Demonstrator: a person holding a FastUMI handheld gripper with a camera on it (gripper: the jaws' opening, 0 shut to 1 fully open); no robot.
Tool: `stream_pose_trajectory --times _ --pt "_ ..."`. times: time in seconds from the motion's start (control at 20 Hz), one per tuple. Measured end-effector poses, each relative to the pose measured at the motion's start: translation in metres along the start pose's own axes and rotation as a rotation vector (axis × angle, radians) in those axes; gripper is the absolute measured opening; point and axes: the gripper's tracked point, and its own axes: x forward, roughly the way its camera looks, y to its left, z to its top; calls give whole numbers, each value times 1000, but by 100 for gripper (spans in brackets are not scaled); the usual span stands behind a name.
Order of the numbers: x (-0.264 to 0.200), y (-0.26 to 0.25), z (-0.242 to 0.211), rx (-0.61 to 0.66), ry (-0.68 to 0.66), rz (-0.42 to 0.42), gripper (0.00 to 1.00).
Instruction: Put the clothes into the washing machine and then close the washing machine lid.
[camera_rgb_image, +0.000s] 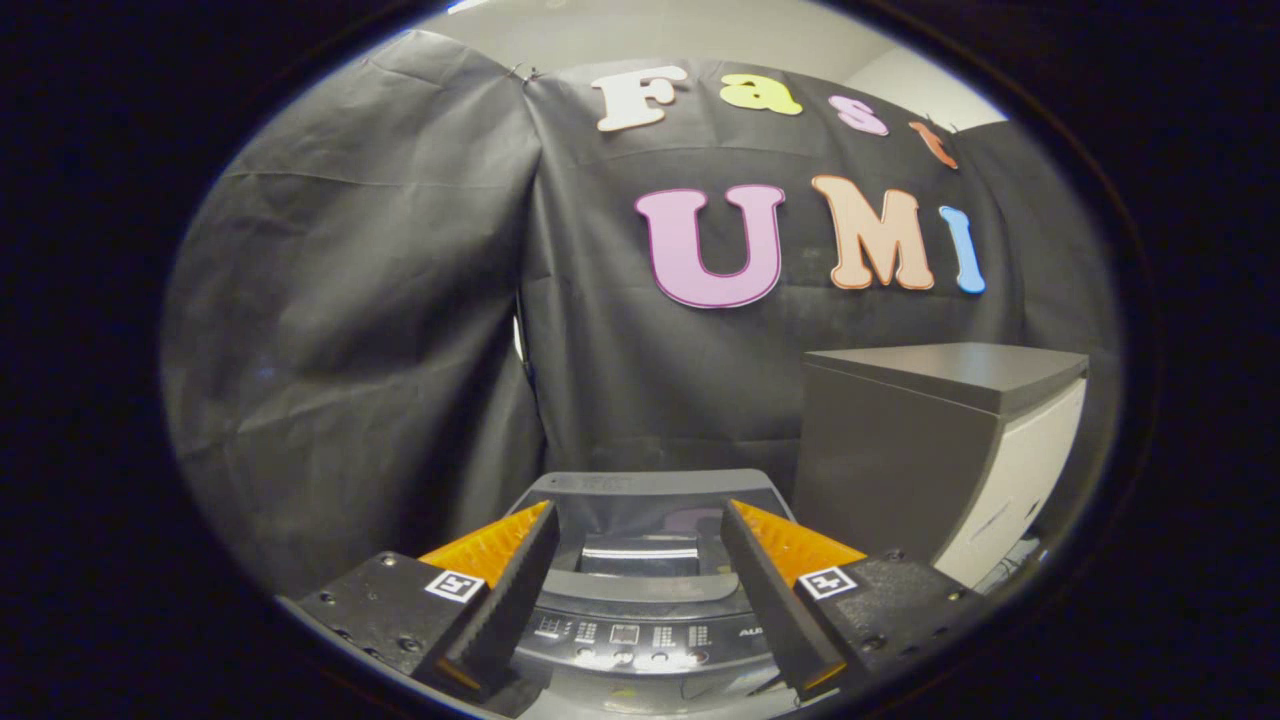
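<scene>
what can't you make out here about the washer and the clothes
- Washing machine drum, gripper view: the closed dark lid covers it, so any clothes inside are hidden.
- Control panel markings: too small and partly behind the fingers.
- Washer body and front: cut off below the open, empty gripper.
- Grey cabinet beside it: contents shut away.

dark grey top-loading washing machine (640, 560), glossy lid down, button panel nearest, just below the fingers

The gripper (637, 590) is held level with its two fingers (505, 590) spread wide apart — nothing between them, nothing touched. Orange-backed, black-ridged pads face each other across the gap — both tips free.
</scene>
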Motion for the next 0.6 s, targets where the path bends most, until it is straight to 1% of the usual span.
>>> stream_pose_trajectory --times 0.1,0.25,0.3,0.4,0.6 --pt "-17 -7 3 -16 -8 -4 99" --pt "-45 -16 8 9 -25 -2 99" --pt "-57 -21 11 11 -33 -13 98" --pt "-76 -36 14 -15 -33 -45 98" --pt "-110 -52 22 -69 -38 -41 98"
